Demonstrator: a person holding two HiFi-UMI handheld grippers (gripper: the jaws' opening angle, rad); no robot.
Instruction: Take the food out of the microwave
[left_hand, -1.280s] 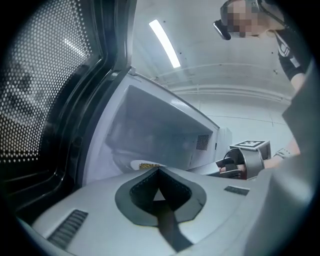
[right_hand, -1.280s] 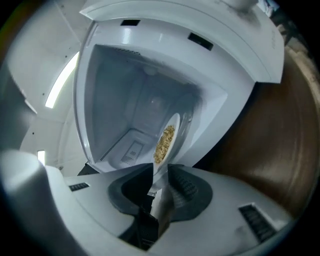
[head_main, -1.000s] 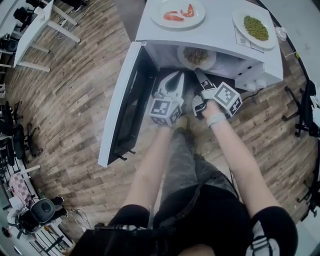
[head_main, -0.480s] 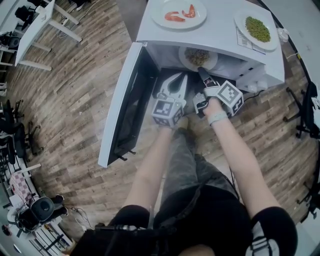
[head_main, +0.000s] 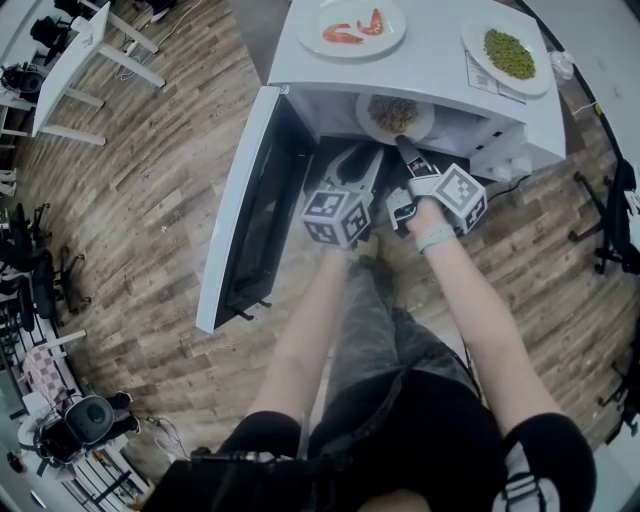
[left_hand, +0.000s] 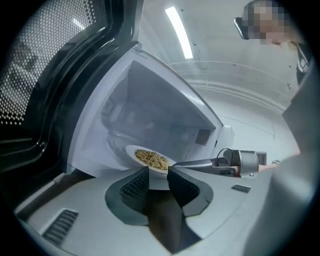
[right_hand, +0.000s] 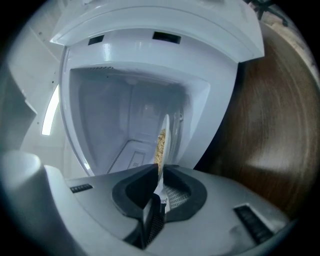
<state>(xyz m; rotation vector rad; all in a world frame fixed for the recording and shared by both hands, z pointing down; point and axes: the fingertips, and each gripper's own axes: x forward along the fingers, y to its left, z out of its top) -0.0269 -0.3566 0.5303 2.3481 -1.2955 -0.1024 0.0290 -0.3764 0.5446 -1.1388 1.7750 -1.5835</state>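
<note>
Plate of grainy food (head_main: 394, 115) at the mouth of the open microwave (head_main: 430, 62), its near rim clamped in the right claw (right_hand: 160, 174).

The right claw is closed narrow on the rim and rolled, so the plate shows edge-on between its pads. The left claw (left_hand: 158, 175), just beside it on the left, has just been opening its jaws and stands wide, with the rim at the mouth of the gap and neither pad pressing it. The plate lies straight ahead of both claws, inside the cavity close to its front, so the coming move is judged a level pull toward the near side. The door (head_main: 240, 210) hangs open at left. On the microwave's top stand a plate of shrimp (head_main: 352, 27), far left, and a plate of green peas (head_main: 508, 55), far right.
</note>
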